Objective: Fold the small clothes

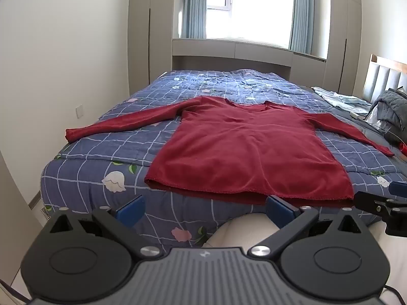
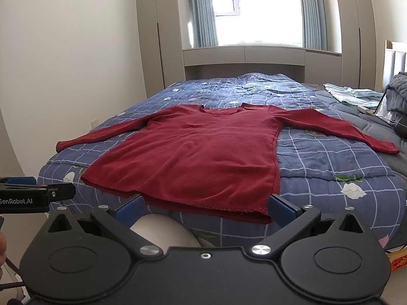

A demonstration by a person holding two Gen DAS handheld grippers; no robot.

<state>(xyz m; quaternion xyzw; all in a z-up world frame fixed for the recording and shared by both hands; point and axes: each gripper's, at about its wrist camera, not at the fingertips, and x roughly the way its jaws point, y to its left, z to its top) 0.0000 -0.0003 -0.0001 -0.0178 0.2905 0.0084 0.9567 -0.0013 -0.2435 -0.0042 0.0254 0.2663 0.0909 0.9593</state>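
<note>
I am holding my left claw [image 1: 206,212] and right claw [image 2: 206,209] spread wide, pinching nothing, near the red shirt [image 1: 249,152] (lying flat) on the bed [image 1: 101,152].

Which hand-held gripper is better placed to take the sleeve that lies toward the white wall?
Probably the left hand-held gripper. It is open and empty, nearer the shirt's wall-side hem corner, with that sleeve on its side. The right hand-held gripper, also open, faces the other hem half.
</note>
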